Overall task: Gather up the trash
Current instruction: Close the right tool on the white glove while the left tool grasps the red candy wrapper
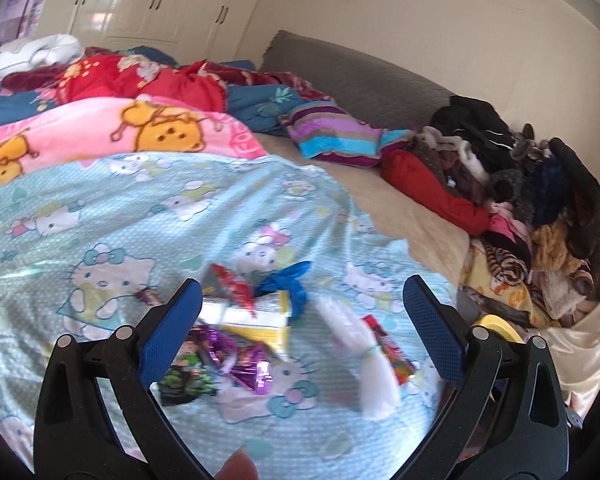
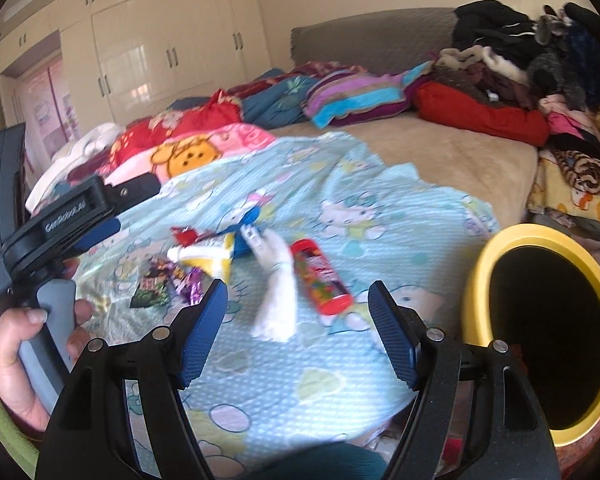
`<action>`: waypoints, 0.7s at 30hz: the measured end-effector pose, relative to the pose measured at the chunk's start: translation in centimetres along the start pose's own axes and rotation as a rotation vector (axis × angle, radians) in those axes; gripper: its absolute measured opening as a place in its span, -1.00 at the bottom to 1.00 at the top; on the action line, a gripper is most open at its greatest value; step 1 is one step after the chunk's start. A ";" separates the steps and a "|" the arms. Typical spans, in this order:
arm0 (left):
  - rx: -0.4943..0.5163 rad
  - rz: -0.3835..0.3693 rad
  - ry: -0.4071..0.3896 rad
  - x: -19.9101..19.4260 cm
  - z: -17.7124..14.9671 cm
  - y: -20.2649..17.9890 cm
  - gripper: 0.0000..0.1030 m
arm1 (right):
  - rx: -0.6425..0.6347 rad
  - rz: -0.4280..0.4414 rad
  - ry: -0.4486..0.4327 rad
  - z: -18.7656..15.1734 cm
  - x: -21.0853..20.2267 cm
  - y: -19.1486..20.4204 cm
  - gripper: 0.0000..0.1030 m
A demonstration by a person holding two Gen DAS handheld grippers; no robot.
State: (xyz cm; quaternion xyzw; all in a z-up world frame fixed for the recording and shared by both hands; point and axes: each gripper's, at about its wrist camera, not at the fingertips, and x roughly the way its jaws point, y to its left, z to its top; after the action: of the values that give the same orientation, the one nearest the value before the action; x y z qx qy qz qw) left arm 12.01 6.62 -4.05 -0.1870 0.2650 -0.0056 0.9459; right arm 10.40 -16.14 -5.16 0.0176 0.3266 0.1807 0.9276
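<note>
Right wrist view: right gripper [image 2: 296, 328] has jaws wide, nothing between them, hovering over the sheet [image 2: 300, 368] short of the trash; left gripper [image 1: 300, 328] likewise wide and empty, aimed at the pile from the other side; it also shows at the left edge of the right view, held by the left hand [image 2: 24, 356]. Trash sits together mid-sheet: white wrapper [image 2: 274, 296] lying loose; red tube [image 2: 322, 276] just beside it on the right; yellow-white pack [image 2: 208, 258]; red wrapper [image 2: 186, 235] behind that; blue scrap [image 2: 246, 236] touching the pack's far edge; purple foil [image 2: 190, 280] and dark packet [image 2: 152, 288] at the left of the cluster. Bin [image 2: 476, 292] with yellow rim stands at the bed's right edge, near the tube, mouth tipped toward camera; inside reads black, so can't tell if anything is in it. Judgement: collection barely started or not started; roughly seven pieces left on the sheet, none gripped, none visibly binned. Left view is motion-blurred, so piece count there is rough. Right gripper is nearest the white wrapper and tube; left is nearest the foil and packet; likely split by side. Soft sheet may bunch under a pinch; thin wrappers may slip. Clothes [image 2: 520, 64] piled at the headboard and blankets [image 2: 188, 156] aren't trash; leave them.
</note>
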 end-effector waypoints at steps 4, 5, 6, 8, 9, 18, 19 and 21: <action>-0.027 0.023 0.016 0.8 0.2 1.7 0.79 | -0.007 0.010 0.037 -0.1 1.9 1.1 0.37; -0.029 0.028 0.021 1.0 0.2 2.0 0.79 | -0.005 0.009 0.049 -0.2 2.5 1.2 0.37; -0.030 0.030 0.026 1.3 0.2 2.2 0.76 | 0.001 0.007 0.061 -0.2 3.0 1.2 0.37; -0.027 0.036 0.048 2.1 0.1 2.6 0.67 | 0.018 0.006 0.080 -0.3 3.9 0.9 0.37; -0.024 0.037 0.057 2.4 0.1 2.6 0.61 | 0.030 0.002 0.097 -0.3 4.6 0.8 0.37; -0.029 0.063 0.160 6.2 -0.1 3.5 0.14 | 0.065 0.013 0.190 0.0 8.1 0.6 0.19; -0.031 0.068 0.173 6.7 -0.2 3.5 0.08 | 0.069 0.020 0.205 -0.1 8.6 0.7 0.14; -0.034 0.073 0.188 7.2 -0.3 3.6 0.02 | 0.072 0.029 0.229 -0.2 9.3 0.9 0.05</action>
State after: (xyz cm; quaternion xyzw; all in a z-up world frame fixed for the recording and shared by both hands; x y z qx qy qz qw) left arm 17.73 9.07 -9.23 -0.1921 0.3591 0.0157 0.9132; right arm 16.70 -12.12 -10.77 0.0348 0.4365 0.1831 0.8802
